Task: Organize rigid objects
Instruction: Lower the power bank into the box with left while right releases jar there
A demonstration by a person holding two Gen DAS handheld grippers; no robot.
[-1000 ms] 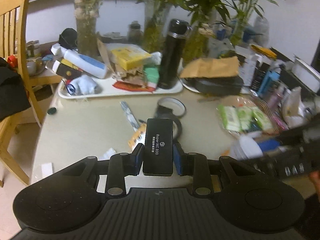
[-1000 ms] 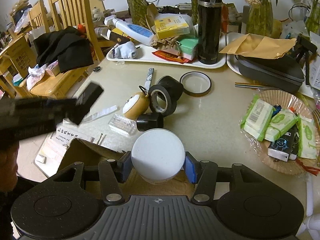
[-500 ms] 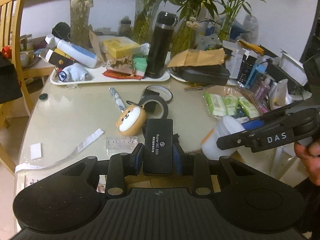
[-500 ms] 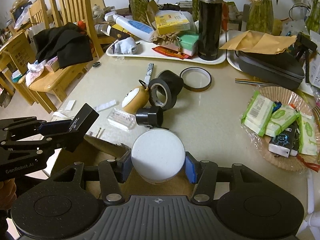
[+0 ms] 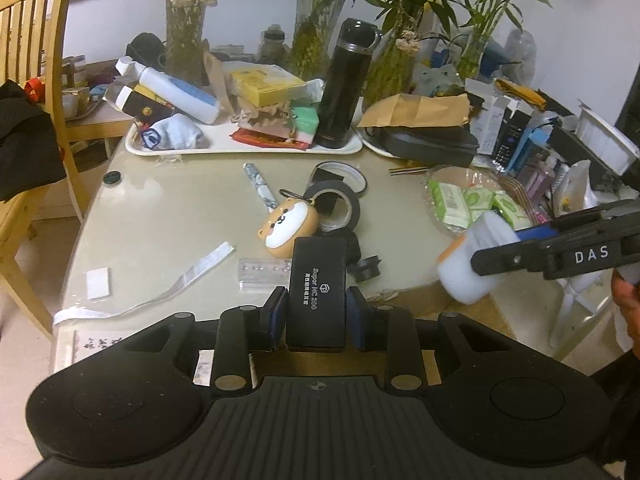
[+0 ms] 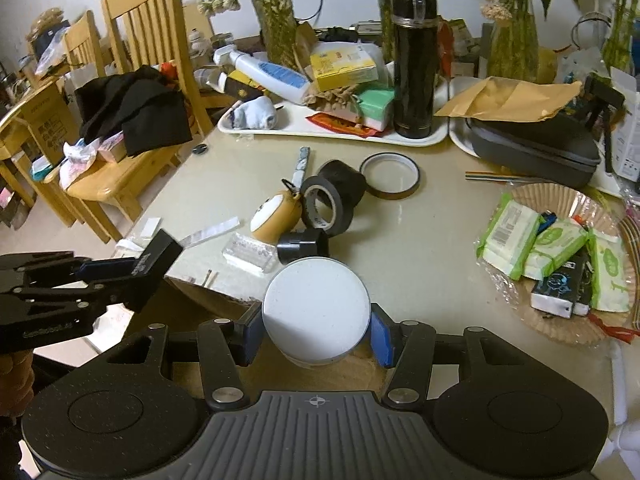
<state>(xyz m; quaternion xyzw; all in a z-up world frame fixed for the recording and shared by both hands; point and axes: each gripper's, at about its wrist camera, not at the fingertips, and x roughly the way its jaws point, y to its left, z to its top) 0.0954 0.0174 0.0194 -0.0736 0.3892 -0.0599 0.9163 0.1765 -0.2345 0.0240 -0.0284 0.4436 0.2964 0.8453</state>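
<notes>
My left gripper [image 5: 317,312] is shut on a flat black box with white print [image 5: 318,288], held above the table's near edge over a brown cardboard box [image 5: 344,360]. The right gripper [image 6: 316,332] is shut on a white round jar [image 6: 315,312], over the same cardboard box [image 6: 224,312]. Each gripper shows in the other's view: the left one with its black box [image 6: 156,258] at the left, the right one with the white jar [image 5: 472,256] at the right. On the table lie a dog-shaped case [image 5: 288,224], black tape rolls [image 5: 336,204], a small black cap [image 5: 366,268] and a clear plastic case [image 5: 264,274].
A white tray [image 5: 240,146] at the back carries a black flask [image 5: 346,84], boxes and a bottle. A wicker plate of wipe packs [image 6: 560,240] sits right, a grey case [image 6: 532,148] behind it. Wooden chairs [image 6: 132,92] with dark clothes stand left. Vases with plants line the back.
The left gripper with the black box has drawn back from the table's middle toward the near edge, so more tabletop shows. The right gripper and jar have stayed put.
</notes>
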